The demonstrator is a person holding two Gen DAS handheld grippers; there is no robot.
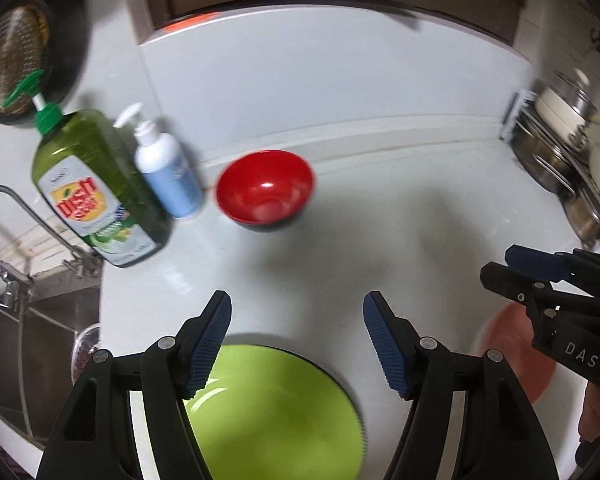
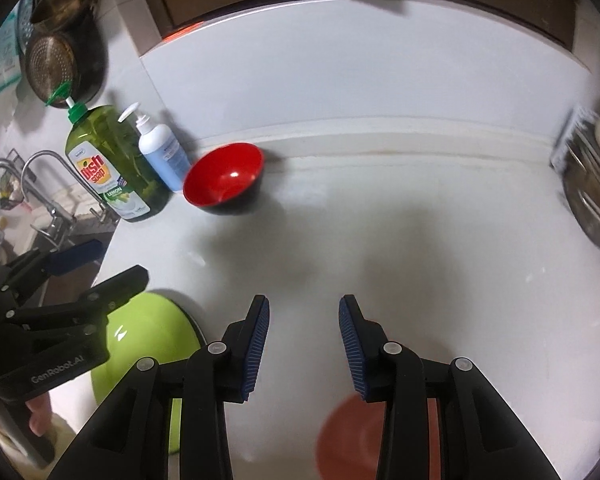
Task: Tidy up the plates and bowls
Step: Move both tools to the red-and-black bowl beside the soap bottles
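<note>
A red bowl (image 1: 265,188) (image 2: 224,178) with a black outside stands upright near the back of the white counter, beside two soap bottles. A lime-green plate (image 1: 276,412) (image 2: 148,336) lies at the counter's front, under my open left gripper (image 1: 296,344), which holds nothing. A salmon-pink plate (image 1: 512,356) (image 2: 340,436) lies to the right of it, beneath my right gripper (image 2: 303,344), also open and empty. The right gripper (image 1: 500,264) shows at the right edge of the left wrist view; the left gripper (image 2: 112,264) shows at the left of the right wrist view.
A green dish soap bottle (image 1: 96,184) (image 2: 112,164) and a white-and-blue pump bottle (image 1: 168,172) (image 2: 162,156) stand left of the red bowl. A sink (image 1: 28,340) with a tap (image 2: 56,184) is at the left. A dish rack (image 1: 560,152) with metal pots is at the right.
</note>
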